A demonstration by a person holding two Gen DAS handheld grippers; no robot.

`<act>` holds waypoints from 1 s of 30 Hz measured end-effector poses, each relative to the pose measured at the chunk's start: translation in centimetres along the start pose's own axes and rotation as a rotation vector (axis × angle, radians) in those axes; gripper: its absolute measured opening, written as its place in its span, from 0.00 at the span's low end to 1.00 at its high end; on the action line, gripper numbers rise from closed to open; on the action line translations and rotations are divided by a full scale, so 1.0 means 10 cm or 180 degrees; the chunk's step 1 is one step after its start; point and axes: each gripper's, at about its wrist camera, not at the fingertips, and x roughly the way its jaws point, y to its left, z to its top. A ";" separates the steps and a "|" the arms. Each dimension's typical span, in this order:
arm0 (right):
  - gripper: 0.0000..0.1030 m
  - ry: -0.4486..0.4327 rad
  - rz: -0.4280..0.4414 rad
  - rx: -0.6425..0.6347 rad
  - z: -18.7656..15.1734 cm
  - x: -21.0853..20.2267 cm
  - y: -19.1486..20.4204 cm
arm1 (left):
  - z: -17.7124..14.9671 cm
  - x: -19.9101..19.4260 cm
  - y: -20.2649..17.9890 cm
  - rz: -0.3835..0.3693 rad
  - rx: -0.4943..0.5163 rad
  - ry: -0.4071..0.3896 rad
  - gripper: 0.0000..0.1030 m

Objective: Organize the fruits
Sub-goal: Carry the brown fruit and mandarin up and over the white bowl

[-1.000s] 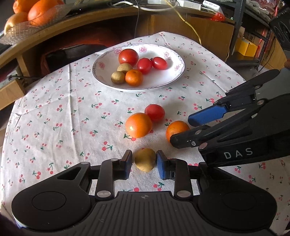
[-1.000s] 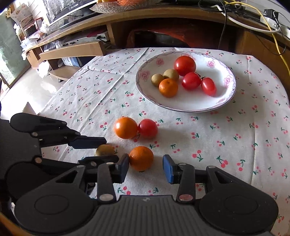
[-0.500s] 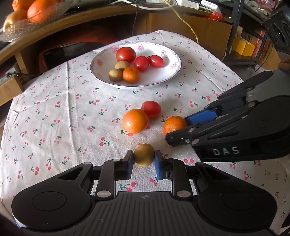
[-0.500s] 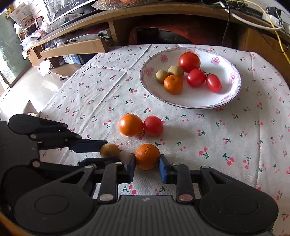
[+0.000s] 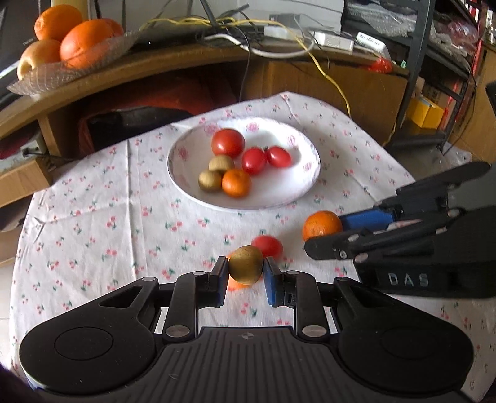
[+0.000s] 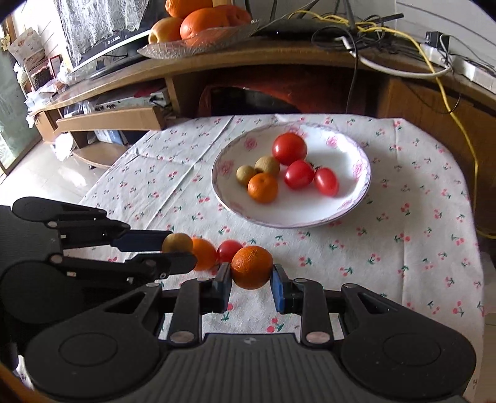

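Observation:
My left gripper (image 5: 245,279) is shut on a small brown kiwi (image 5: 245,264) and holds it above the cloth. My right gripper (image 6: 251,280) is shut on a small orange (image 6: 252,267), also lifted; the same orange (image 5: 321,225) shows at the right in the left wrist view. On the tablecloth lie another orange (image 6: 203,252) and a red tomato (image 6: 228,250). The white flowered plate (image 6: 347,207) further back holds tomatoes, two kiwis and an orange. In the left wrist view the tomato (image 5: 267,245) lies just past the kiwi, and the loose orange is mostly hidden behind it.
A wooden shelf unit (image 6: 248,62) curves behind the table, with a glass dish of large oranges (image 6: 201,24) and loose cables (image 6: 434,62) on top. The cherry-print cloth (image 5: 93,217) covers a round table whose edges drop off left and right. A metal rack (image 5: 418,77) stands at the right.
Both grippers closed on their fruit and rose off the cloth, the left with the kiwi and the right with the orange. Both views now look more towards the plate.

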 end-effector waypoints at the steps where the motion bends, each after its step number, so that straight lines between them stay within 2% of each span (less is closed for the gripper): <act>1: 0.29 -0.0017 -0.0012 -0.0002 0.01 -0.01 0.00 | 0.03 0.00 0.00 0.0008 -0.0003 -0.0022 0.31; 22: 0.29 -0.0460 -0.0294 0.0165 0.37 -0.09 -0.29 | 0.54 0.18 -0.02 0.0073 -0.0077 -0.0322 0.29; 30: 0.29 -0.0503 -0.0378 0.0271 0.45 0.03 -0.40 | 0.65 0.32 0.01 0.0113 -0.0090 -0.0309 0.29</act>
